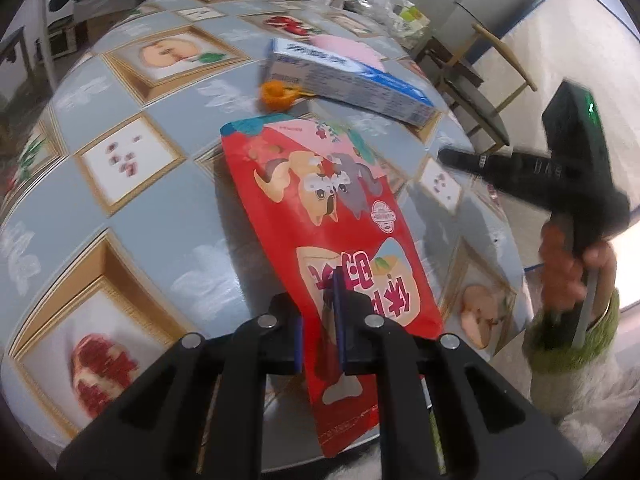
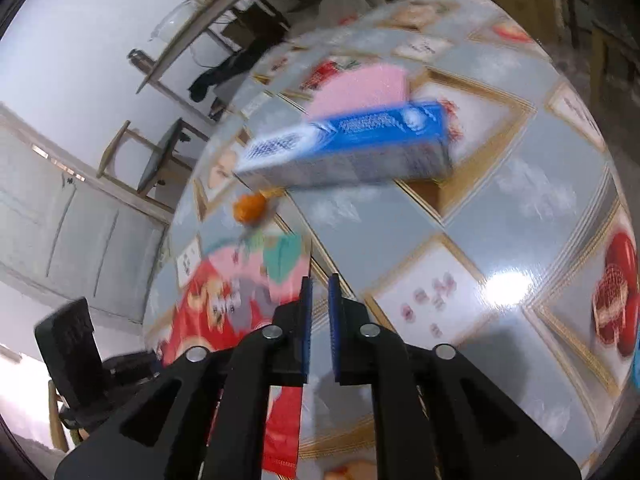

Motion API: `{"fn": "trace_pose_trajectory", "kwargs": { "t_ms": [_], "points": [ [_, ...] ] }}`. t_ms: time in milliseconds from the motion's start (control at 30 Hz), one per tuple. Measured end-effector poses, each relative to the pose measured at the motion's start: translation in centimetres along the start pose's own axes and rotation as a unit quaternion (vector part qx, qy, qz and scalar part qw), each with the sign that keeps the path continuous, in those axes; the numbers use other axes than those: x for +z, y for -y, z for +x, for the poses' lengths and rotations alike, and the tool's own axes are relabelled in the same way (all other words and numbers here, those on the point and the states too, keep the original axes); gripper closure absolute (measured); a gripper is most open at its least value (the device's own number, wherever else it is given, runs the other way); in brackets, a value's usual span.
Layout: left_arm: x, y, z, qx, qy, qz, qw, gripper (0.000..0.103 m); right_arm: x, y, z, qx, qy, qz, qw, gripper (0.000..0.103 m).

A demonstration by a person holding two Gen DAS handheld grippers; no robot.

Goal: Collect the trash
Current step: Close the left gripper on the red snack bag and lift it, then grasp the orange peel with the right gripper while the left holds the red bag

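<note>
A red snack bag (image 1: 340,240) with cartoon dogs lies on the table, its near end between the pads of my left gripper (image 1: 320,320), which is shut on it. Beyond it sit an orange peel (image 1: 276,94) and a blue and white box (image 1: 344,80) resting on a pink pad (image 1: 352,50). My right gripper (image 2: 319,312) hovers over the table with its jaws nearly closed and nothing between them. In the right wrist view the red bag (image 2: 224,304), the orange peel (image 2: 250,208) and the blue box (image 2: 352,148) are blurred. The right gripper also shows in the left wrist view (image 1: 532,168).
The round table (image 1: 132,208) has a glossy cloth with fruit pictures. Chairs (image 1: 476,92) stand past its far right edge. A plastic bag (image 1: 404,14) and clutter lie at the far side. White cabinets (image 2: 60,208) line the wall.
</note>
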State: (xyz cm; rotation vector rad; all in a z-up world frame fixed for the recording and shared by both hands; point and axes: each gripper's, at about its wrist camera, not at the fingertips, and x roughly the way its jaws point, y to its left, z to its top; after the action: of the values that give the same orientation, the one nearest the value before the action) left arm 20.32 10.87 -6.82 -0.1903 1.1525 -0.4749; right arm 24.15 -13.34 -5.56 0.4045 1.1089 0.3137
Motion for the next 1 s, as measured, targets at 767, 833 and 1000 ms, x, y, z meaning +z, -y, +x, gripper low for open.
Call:
{"fn": "trace_pose_trajectory", "kwargs": {
  "t_ms": [767,833,1000],
  "points": [
    [-4.2,-9.3,-5.5,0.063,0.028,-0.110,0.9915,0.093,5.2,-7.5,11.7,-0.048,-0.002,-0.035,0.998,0.063],
    [-4.2,-9.3,-5.4,0.062,0.028,-0.110,0.9915,0.093,5.4,-7.3,11.7,-0.048,0.001,-0.016,0.999,0.065],
    [-4.4,-9.4,-5.6,0.057,0.029,-0.113,0.9915,0.093,5.3,-7.2,11.9,-0.051,-0.001,-0.007,0.999,0.082]
  ]
}}
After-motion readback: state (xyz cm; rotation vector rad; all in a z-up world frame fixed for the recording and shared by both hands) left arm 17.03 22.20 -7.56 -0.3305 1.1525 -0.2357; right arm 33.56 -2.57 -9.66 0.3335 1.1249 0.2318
